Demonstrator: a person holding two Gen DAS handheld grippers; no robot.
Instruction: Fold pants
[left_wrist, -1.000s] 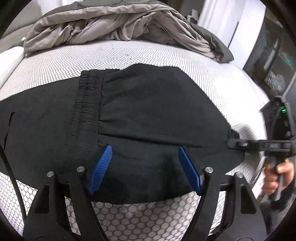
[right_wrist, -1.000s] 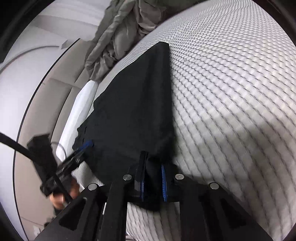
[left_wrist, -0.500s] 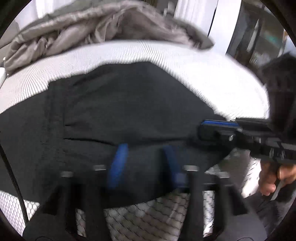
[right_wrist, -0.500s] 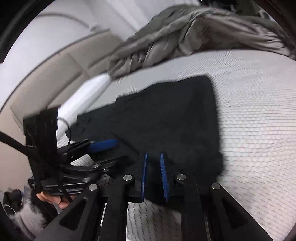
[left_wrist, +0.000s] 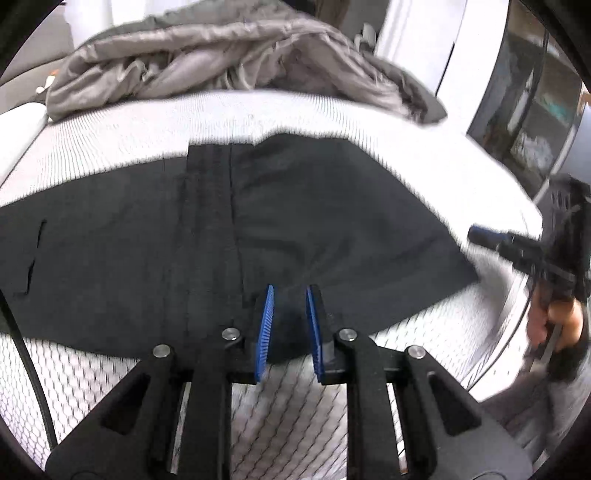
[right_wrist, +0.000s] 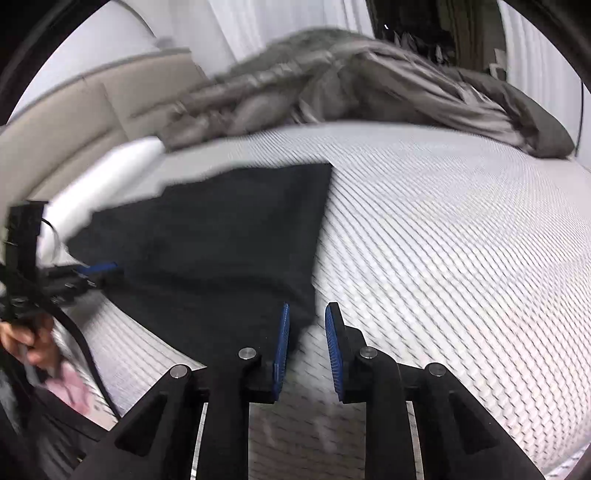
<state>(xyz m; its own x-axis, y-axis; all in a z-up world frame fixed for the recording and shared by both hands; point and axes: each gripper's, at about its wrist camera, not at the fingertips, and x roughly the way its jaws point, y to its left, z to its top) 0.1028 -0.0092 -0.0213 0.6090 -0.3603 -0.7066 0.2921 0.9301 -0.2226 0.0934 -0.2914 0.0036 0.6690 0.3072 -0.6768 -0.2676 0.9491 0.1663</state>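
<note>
I am looking at the bed (left_wrist: 332, 122), its white honeycomb-patterned mattress cover carrying a crumpled grey duvet (left_wrist: 229, 55) at the far side. The black pants (left_wrist: 295, 229) are lying flat on the near part of the mattress, folded over on themselves, with the ribbed elastic waistband (left_wrist: 208, 221) running as a vertical strip across the cloth and a small slit showing toward the left end. In the right wrist view the pants (right_wrist: 229, 243) are showing as a dark wedge with one straight right edge, and a white pillow (right_wrist: 110, 173) is sitting beyond them by the beige headboard (right_wrist: 74, 107).

The left claw (left_wrist: 290, 317) is pinching a fold at the near edge of the pants between its blue pads; its jaws have just been closing from the wide stance of a second ago, when the cloth was lying loose between them. The right claw (right_wrist: 306, 336) is standing slightly open with only bare mattress in the gap, the pants' corner lying against its left pad; its jaws have just been opening, having let go of the corner they were clamping earlier. In the left wrist view the right claw (left_wrist: 480, 233) is now hanging clear of the cloth's right end, where before it was touching it.
</note>
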